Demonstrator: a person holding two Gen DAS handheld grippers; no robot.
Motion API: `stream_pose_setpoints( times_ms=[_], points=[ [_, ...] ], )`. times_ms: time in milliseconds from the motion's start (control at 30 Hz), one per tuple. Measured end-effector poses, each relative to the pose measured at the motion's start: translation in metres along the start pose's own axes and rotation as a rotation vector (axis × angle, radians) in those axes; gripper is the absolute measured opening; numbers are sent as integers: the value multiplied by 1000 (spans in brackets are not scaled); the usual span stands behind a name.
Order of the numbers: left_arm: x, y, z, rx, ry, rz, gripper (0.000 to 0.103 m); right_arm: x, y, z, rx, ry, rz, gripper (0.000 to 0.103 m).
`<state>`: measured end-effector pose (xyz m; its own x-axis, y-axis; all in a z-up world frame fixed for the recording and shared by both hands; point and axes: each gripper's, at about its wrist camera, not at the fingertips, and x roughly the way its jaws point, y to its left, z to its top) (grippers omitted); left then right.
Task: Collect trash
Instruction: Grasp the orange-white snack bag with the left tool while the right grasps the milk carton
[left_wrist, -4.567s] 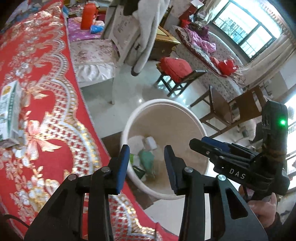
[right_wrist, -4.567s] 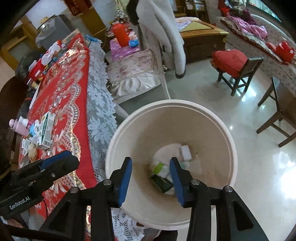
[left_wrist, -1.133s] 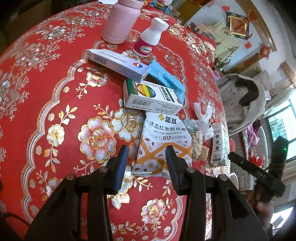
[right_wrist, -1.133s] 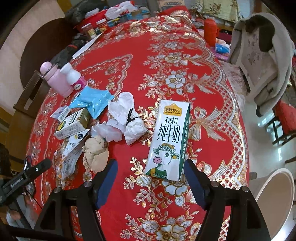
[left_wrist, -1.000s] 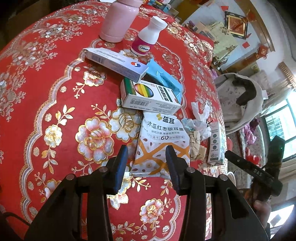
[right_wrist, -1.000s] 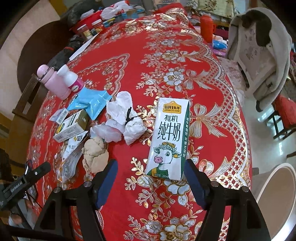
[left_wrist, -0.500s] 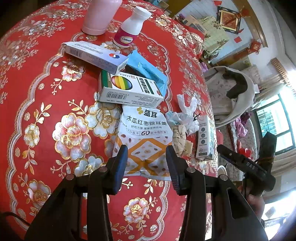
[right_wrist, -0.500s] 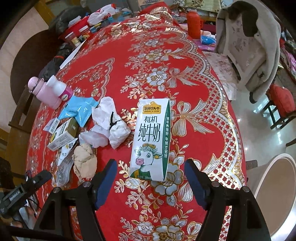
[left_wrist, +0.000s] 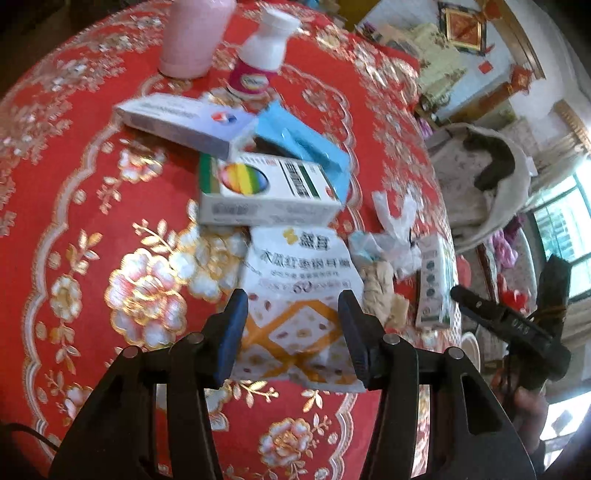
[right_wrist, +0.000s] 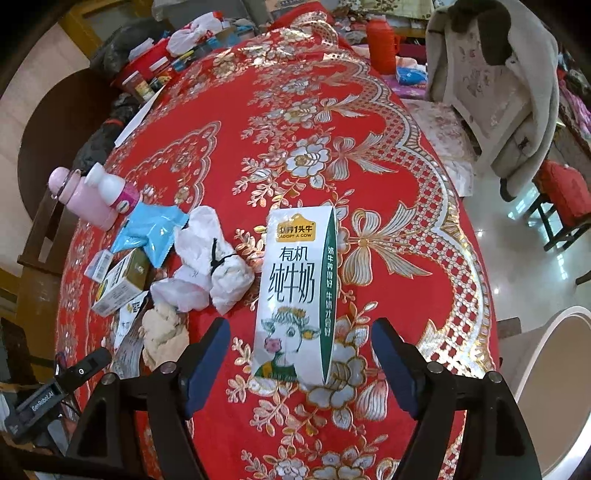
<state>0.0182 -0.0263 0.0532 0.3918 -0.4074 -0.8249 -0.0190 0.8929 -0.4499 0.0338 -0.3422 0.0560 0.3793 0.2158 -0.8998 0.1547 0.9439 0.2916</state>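
Note:
Trash lies on a red and gold tablecloth (right_wrist: 369, 110). My left gripper (left_wrist: 291, 332) is open, its jaws either side of a white and orange snack bag (left_wrist: 299, 306). Beyond it lie a rainbow-printed box (left_wrist: 266, 192), a long white box (left_wrist: 177, 118) and a blue wrapper (left_wrist: 303, 147). My right gripper (right_wrist: 301, 360) is open wide around the near end of a flat milk carton (right_wrist: 299, 288). Left of the carton lie white crumpled tissues (right_wrist: 210, 258), a beige wad (right_wrist: 162, 328) and the blue wrapper (right_wrist: 151, 229). The carton also shows in the left wrist view (left_wrist: 432, 284).
A pink bottle (left_wrist: 192, 33) and a white bottle (left_wrist: 262, 55) stand at the far side of the pile. The white trash bin (right_wrist: 554, 376) stands on the floor off the table's right edge. A chair with a coat (right_wrist: 491, 85) stands beyond the table.
Both grippers have moved from over the bin to the table. In the last second the left gripper closed in on the snack bag and the right gripper on the milk carton.

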Motion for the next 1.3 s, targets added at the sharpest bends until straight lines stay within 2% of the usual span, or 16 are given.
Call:
stream_pose_setpoints(
  times_ms=[67, 267, 400, 500, 567, 600, 633, 667, 700, 800, 867, 1033, 1300],
  points=[
    [-1, 2, 1, 3, -12, 8, 50, 8, 2, 3, -7, 4, -20, 76],
    [26, 8, -2, 7, 84, 35, 53, 30, 11, 12, -30, 35, -31, 76],
    [30, 1, -4, 27, 77, 47, 58, 40, 16, 16, -57, 44, -57, 76],
    [34, -7, -7, 61, 79, 84, 59, 46, 15, 17, -57, 51, -64, 76],
    [34, -11, -10, 84, 70, 107, 59, 45, 14, 15, -70, 31, -76, 69],
    [34, -12, -11, 89, 66, 113, 57, 44, 13, 15, -77, 22, -81, 54],
    [34, -13, -12, 92, 65, 116, 54, 43, 13, 15, -79, 19, -72, 52],
    [35, -12, -13, 88, 75, 92, 33, 42, 11, 14, -75, 18, -56, 52],
    [36, -14, -13, 82, 84, 73, 20, 41, 10, 13, -75, 16, -51, 52],
    [29, -13, -12, 68, 81, 48, 7, 31, 9, 7, -95, -12, -41, 51],
    [19, -13, -12, 57, 65, 37, 5, 21, 9, 2, -104, -29, -25, 51],
    [-3, -28, -15, 106, 33, 27, 4, -5, 5, -9, -120, -60, -1, 51],
    [-25, -74, -26, 181, 8, -50, 4, -41, -16, -27, -110, -118, -25, 51]
  ],
)
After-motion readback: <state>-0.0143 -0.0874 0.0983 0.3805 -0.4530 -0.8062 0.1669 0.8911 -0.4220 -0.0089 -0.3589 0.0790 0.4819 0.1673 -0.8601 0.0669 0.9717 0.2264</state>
